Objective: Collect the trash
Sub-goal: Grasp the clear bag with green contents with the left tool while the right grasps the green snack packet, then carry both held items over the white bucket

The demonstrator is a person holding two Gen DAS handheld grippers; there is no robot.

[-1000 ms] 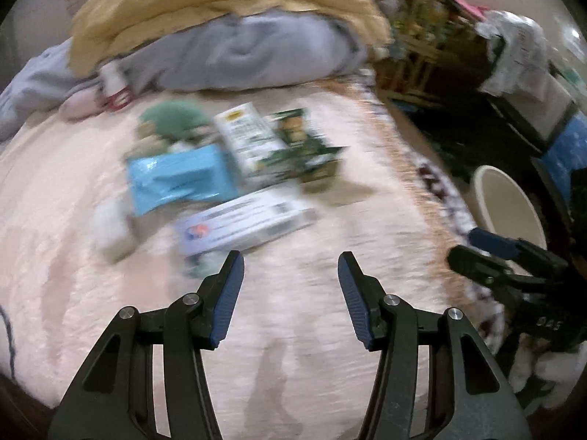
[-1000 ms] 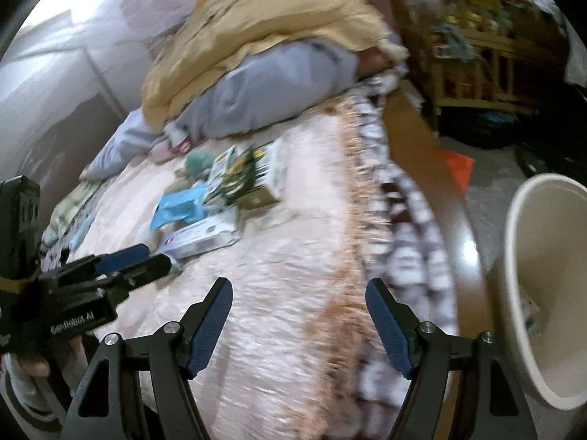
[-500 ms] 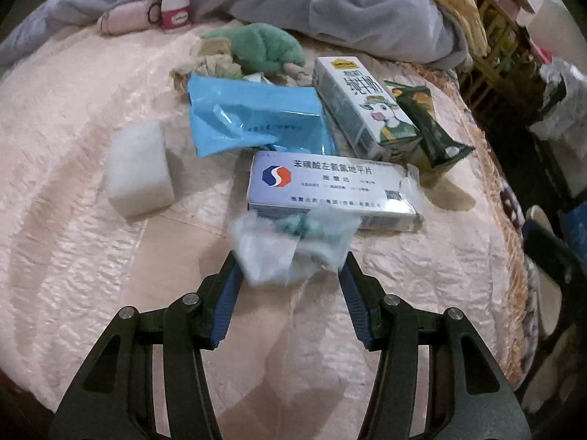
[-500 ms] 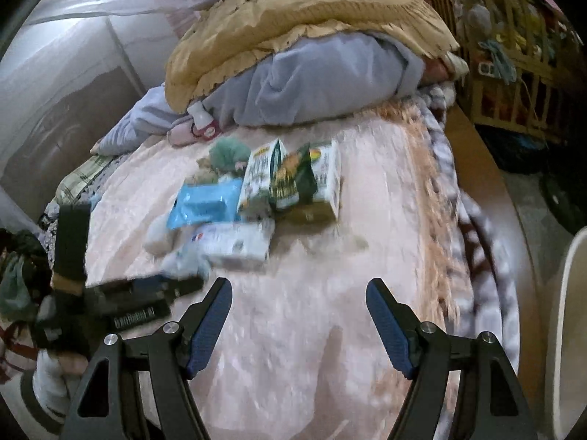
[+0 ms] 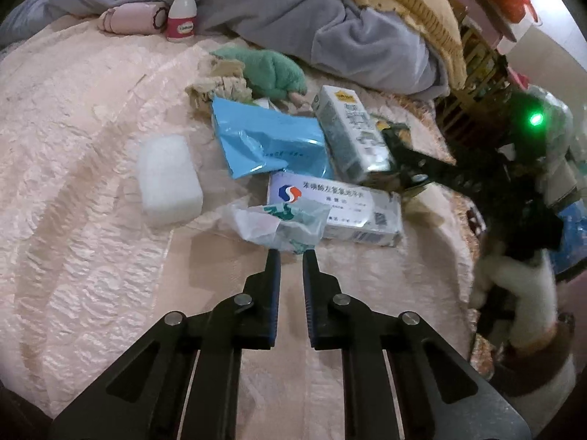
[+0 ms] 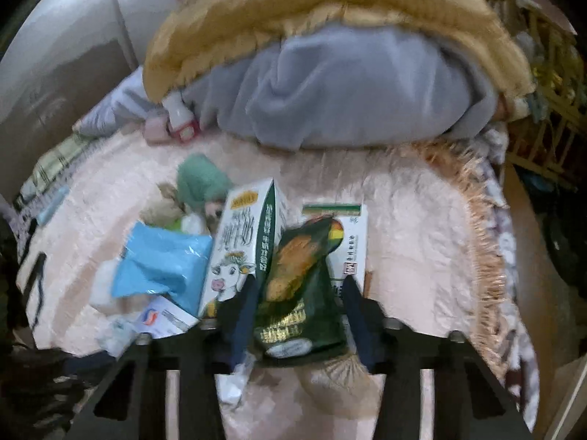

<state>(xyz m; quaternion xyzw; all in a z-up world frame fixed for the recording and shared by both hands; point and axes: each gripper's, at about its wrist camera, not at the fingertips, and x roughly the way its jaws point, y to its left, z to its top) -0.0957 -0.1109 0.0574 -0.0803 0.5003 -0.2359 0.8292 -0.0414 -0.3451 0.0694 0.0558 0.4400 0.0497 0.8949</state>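
Bed [image 5: 73, 168]: covered by a pale pink textured spread; the litter lies in a cluster near its middle.
Bedding pile [image 5: 330, 25]: grey blanket under a mustard-yellow one, heaped at the far side of the bed.
Small bottle [image 5: 181, 13]: white with a red label, upright, against the grey blanket; a pink rolled item lies just beside it.
White foam block [image 5: 169, 179]: leftmost of the cluster, apart from the other pieces.
Crumpled beige paper [image 5: 216, 84]: behind the blue pouch, touching the green plush toy [image 5: 273, 73].
Blue pouch [image 5: 268, 143]: flat, creased; its near edge overlaps the medicine box.
Clear plastic wrapper [image 5: 282, 225]: crumpled, green print, resting on the near edge of the medicine box.
Left tool [image 5: 291, 256]: fingers drawn almost together, tips at the near edge of the plastic wrapper; whether they pinch it I cannot tell.
Medicine box [image 5: 352, 209]: white, long, lying flat, red-and-blue logo on top.
Milk carton [image 6: 244, 242]: white and green, cartoon cow on its face, lying beside the blue pouch and touching the snack bag.
Green snack bag [image 6: 301, 286]: dark, glossy, lying over a white box [image 6: 348, 242].
Right tool [image 6: 299, 300]: fingers spread, one on each side of the green snack bag, not pressed against it as far as the blur shows.
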